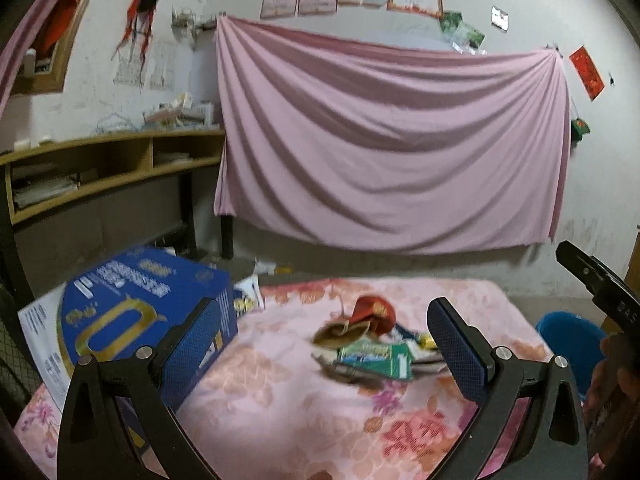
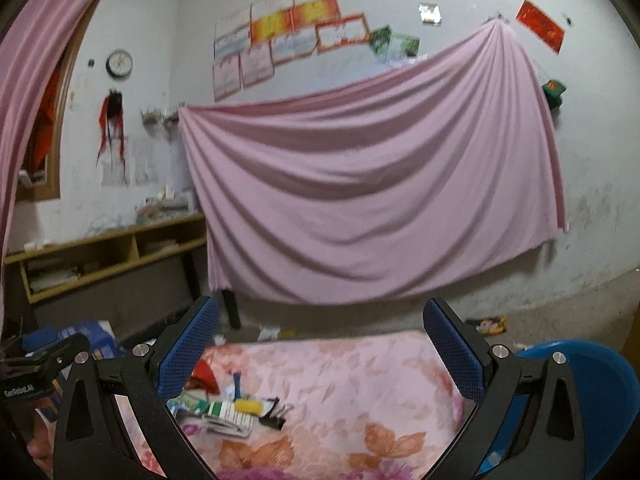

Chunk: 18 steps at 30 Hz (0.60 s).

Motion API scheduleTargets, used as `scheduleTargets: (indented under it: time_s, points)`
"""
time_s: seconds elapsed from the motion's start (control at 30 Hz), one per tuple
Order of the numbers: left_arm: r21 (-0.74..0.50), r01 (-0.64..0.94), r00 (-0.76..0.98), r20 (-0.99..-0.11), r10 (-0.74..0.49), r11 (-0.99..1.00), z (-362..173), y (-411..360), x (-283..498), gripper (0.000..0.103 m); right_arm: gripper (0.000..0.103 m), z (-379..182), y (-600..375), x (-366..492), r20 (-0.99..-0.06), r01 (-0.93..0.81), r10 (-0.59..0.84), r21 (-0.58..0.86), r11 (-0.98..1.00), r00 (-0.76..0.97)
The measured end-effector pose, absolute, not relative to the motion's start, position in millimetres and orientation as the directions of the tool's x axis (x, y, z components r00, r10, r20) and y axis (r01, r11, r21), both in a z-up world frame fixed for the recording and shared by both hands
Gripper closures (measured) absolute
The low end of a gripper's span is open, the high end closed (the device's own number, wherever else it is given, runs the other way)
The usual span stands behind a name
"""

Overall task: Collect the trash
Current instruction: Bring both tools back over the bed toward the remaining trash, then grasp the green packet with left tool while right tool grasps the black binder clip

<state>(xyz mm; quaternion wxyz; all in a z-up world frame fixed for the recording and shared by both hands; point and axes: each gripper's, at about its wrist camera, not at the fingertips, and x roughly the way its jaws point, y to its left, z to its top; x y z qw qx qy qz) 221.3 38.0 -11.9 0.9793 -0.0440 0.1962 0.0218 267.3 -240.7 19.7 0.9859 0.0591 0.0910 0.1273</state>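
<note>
A small heap of trash [image 1: 372,344] lies on the pink flowered cloth [image 1: 280,400]: a red crumpled wrapper [image 1: 374,312], a green packet [image 1: 376,358] and brownish paper. My left gripper [image 1: 324,344] hovers over the cloth, open and empty, with the heap showing between its blue pads. In the right wrist view the same trash [image 2: 228,408] sits low left, with a yellow-capped item [image 2: 248,406] and a black binder clip [image 2: 276,416]. My right gripper [image 2: 320,352] is open and empty, to the right of the heap. A blue bin [image 2: 592,392] stands off the table's right edge.
A big blue carton [image 1: 140,312] rests on the cloth's left side. The blue bin [image 1: 568,340] appears at right in the left wrist view, next to the other gripper's black body [image 1: 600,280]. A pink sheet [image 1: 384,140] hangs on the wall; a wooden shelf [image 1: 108,168] stands at left.
</note>
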Motion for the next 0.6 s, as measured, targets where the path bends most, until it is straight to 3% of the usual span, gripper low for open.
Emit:
scheduleTargets:
  time_s: [0.4, 0.53, 0.6]
  points:
    - [-0.079, 0.031, 0.778, -0.624, -0.073, 0.996, -46.3, 28.5, 270.4, 0.002, 0.002, -7.8, -221.2, 310.4, -0.446, -0.241, 0.262, 0.104, 0.965, 0.856]
    - [-0.103, 0.077, 0.724, -0.678, -0.127, 0.992, -59.8, 24.5, 286.9, 0.007, 0.022, -18.4, -218.8, 324.5, -0.531, -0.258, 0.282, 0.120, 0.959, 0.799]
    - [-0.117, 0.089, 0.708, -0.691, -0.145, 0.989, -62.8, 24.7, 293.4, 0.011, 0.027, -24.8, -217.9, 331.6, -0.574, -0.264, 0.289, 0.130, 0.956, 0.766]
